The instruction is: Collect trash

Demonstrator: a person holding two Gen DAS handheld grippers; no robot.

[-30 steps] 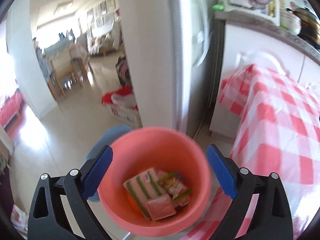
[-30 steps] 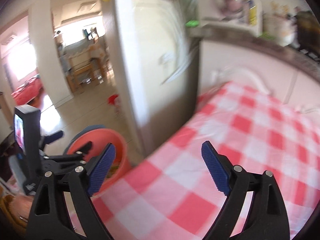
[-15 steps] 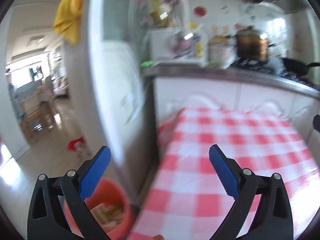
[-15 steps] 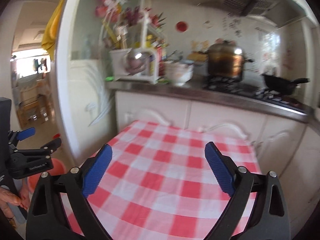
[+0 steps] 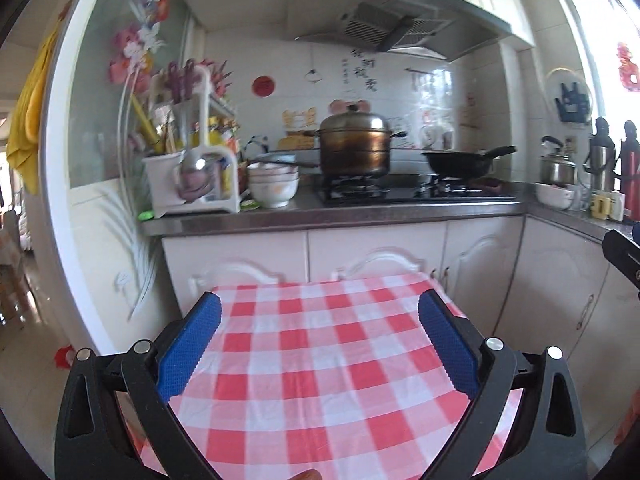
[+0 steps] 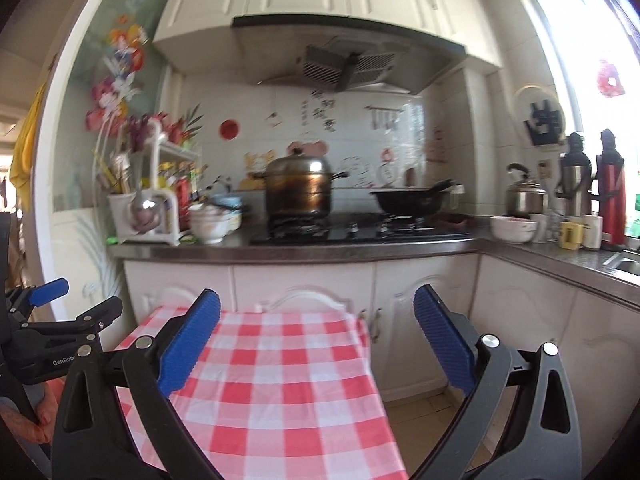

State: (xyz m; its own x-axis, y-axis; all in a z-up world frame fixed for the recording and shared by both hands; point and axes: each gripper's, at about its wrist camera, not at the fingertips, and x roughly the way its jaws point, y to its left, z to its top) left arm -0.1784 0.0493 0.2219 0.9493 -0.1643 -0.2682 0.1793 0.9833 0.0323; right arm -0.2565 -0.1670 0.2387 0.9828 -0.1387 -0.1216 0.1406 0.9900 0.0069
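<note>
My left gripper (image 5: 320, 304) is held open above a table with a red and white checked cloth (image 5: 320, 392), and nothing sits between its blue pads. My right gripper (image 6: 318, 300) hangs over the table's right edge (image 6: 372, 360). Its jaws are opening wide and nothing is between them. The right wrist view also shows the left gripper (image 6: 86, 298) at the far left, with a hand (image 6: 28, 424) below it. No trash and no bucket are in either view.
Behind the table runs a white cabinet front (image 5: 376, 248) under a dark counter (image 5: 320, 216). On the counter are a steel pot (image 5: 354, 146), a black wok (image 5: 460, 160), stacked bowls (image 5: 274, 186) and a utensil rack (image 5: 188, 176). Bare floor (image 6: 420, 412) lies right of the table.
Both views have swung up and to the right, from the pink bucket of wrappers beside the table to the table top and the kitchen counter. The bucket has left view. The right jaws have widened.
</note>
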